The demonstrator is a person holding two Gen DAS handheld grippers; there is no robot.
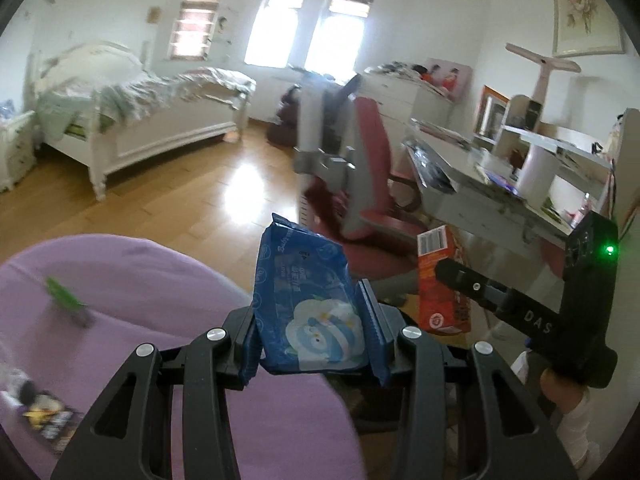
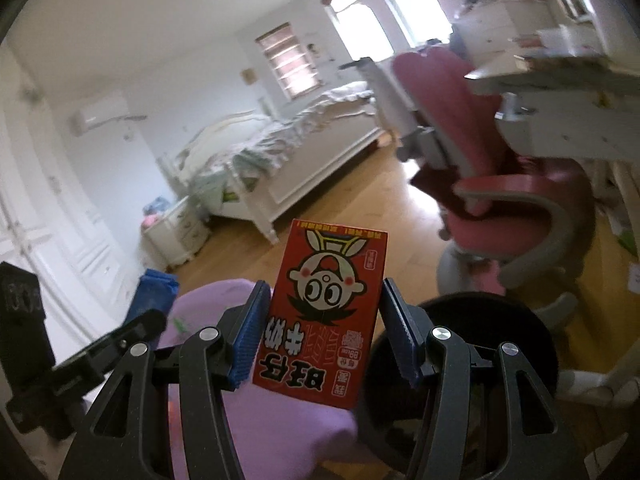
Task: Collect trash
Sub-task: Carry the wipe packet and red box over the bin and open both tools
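Item 1, your left tongs (image 1: 310,334): clamped on a blue wet-wipe pack (image 1: 308,304), held upright between the blue pads (image 1: 374,332). Its lower edge is hidden behind the linkage; its small print is too blurred to read.

Item 2, your right tongs (image 2: 324,336): the left pad presses a red milk carton (image 2: 328,312), printed with a cartoon face and standing upside down. A sliver of gap shows at the right pad, so whether that side touches I cannot tell. The carton's bottom corner is cut off by the frame of the tongs.

Item 3, purple cushion (image 1: 132,300): below and left of your left tongs, running under both tools. A green scrap (image 1: 66,300) lies on it, smeared by motion. A dark-and-yellow wrapper (image 1: 48,420) sits at its near left edge, with a blurred pale object beside it, partly cut off.

Item 4, black bin (image 2: 480,344): just beyond and right of your right tongs, largely hidden by them; contents unreadable.

Item 5, background ahead: pink chair (image 2: 500,184), white counter (image 1: 488,196) cluttered with indistinct things, white bed (image 1: 132,120), wooden floor (image 1: 180,208).
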